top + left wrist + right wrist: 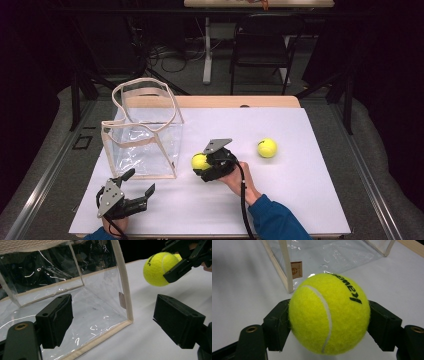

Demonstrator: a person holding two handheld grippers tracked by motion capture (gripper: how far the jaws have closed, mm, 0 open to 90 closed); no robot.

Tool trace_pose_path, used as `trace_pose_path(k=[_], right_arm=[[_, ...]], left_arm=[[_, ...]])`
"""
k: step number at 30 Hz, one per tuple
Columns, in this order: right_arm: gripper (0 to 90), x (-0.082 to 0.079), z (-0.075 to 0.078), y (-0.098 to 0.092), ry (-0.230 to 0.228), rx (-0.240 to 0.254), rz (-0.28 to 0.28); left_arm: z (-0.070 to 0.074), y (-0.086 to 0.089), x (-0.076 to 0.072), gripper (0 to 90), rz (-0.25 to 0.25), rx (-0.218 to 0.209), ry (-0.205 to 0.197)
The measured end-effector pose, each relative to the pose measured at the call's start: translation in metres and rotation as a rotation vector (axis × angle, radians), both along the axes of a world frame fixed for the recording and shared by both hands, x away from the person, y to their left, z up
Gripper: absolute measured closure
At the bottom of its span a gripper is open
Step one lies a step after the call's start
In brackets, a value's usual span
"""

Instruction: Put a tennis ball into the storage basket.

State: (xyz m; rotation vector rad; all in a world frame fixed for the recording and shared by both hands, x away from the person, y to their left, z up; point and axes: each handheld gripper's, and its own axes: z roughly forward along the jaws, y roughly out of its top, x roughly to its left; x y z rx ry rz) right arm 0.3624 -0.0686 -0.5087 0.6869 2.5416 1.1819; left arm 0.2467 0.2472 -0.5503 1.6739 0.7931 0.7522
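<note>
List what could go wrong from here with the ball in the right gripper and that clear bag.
1. The clear bag looks floppy, its rim sagging unevenly, and the left gripper stands open beside it, not holding it. A ball dropped on the rim could fold or tip it.
2. The right gripper pinches the tennis ball only at its two sides, so it may slip out during the lift.
3. A dropped ball could roll toward the second ball.

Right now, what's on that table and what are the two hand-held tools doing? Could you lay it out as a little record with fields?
Surface: white table
Container: clear bag, upright, top open
Right tool: clamped on a tennis ball, beside the bag
Left tool: open, holding nothing, facing the bag's near corner
Loose item: second tennis ball, lying on the table
</note>
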Motion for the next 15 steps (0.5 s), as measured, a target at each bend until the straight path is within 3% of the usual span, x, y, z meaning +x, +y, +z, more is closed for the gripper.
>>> trace_pose_path(k=[15], right_arm=[[26.5,0.001,0.013,-0.008,-0.03,0.036,-0.025]], left_arm=[[0.001,0.0,-0.002,15.8,0.0,0.006,-0.011]])
